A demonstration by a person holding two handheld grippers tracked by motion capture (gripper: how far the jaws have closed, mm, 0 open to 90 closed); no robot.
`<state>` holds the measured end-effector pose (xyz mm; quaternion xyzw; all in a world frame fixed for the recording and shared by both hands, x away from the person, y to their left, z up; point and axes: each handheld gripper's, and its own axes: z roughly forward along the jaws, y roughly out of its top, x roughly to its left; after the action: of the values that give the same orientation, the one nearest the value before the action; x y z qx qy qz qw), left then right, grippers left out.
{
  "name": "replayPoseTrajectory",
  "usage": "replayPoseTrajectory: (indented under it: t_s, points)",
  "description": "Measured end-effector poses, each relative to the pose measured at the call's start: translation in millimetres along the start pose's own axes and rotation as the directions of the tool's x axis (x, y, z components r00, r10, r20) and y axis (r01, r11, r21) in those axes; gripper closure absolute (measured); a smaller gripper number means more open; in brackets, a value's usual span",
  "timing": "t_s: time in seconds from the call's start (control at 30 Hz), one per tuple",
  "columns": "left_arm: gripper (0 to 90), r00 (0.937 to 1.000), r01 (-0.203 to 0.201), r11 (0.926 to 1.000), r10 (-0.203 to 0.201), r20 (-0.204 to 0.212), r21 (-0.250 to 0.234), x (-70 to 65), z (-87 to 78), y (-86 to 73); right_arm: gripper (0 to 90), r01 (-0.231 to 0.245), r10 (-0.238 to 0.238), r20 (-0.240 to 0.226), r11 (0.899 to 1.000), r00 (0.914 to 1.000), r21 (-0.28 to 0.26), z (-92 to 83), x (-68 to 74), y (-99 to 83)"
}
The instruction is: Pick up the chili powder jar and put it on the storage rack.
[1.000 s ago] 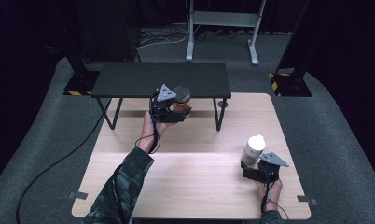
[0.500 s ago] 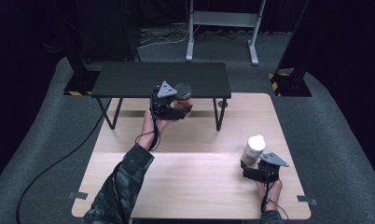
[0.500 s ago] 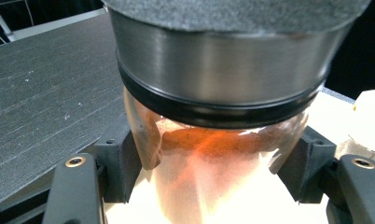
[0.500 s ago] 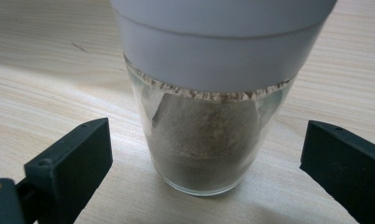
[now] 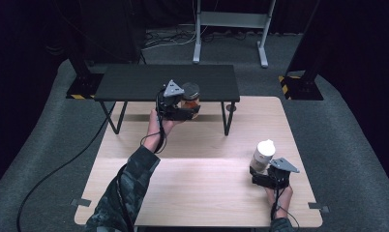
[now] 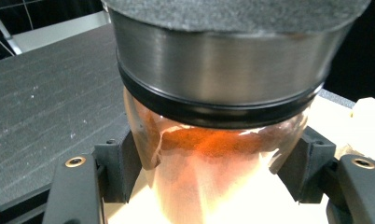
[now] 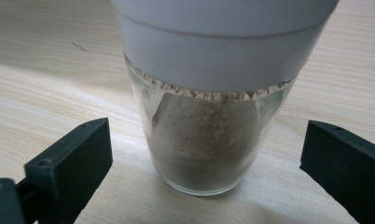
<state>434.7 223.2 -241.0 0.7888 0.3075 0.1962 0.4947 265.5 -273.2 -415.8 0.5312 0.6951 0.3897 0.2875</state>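
My left gripper [image 5: 190,107] is shut on a glass jar [image 5: 189,98] of orange-red powder with a grey metal lid, held up at the front edge of the black shelf [image 5: 134,82]. In the left gripper view the jar [image 6: 213,154] sits clamped between both pads [image 6: 122,163]. A second glass jar [image 5: 262,155] with a white lid and beige powder stands on the wooden table [image 5: 202,183] at the right. My right gripper [image 5: 260,169] is open around it; in the right gripper view the jar [image 7: 204,135] stands between the jaws with gaps on both sides.
The low black shelf stands on thin legs [image 5: 226,118] over the table's far part. A cable [image 5: 57,169] trails off the table's left side onto the grey carpet. A metal stand [image 5: 231,29] is beyond the shelf.
The left gripper with the orange jar has edged slightly toward the shelf's front edge. The right gripper and the white-lidded jar have stayed where they were.
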Motion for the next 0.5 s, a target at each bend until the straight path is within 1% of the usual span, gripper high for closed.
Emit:
replayPoseTrajectory:
  t_s: [0.3,0.5]
  points:
    - [31.5,0.9999,-0.016,0.9998,0.016,0.001,-0.006,-0.8,0.6,9.1,0.8,-0.001,0.001,0.0,1.0,1.0,0.002,0.1,-0.1,0.3]
    - [31.5,0.9999,-0.017,0.9998,0.017,-0.001,-0.009,0.5,1.0,13.2,0.8,-0.001,0.001,0.0,1.0,1.0,0.002,0.2,-0.1,0.3]
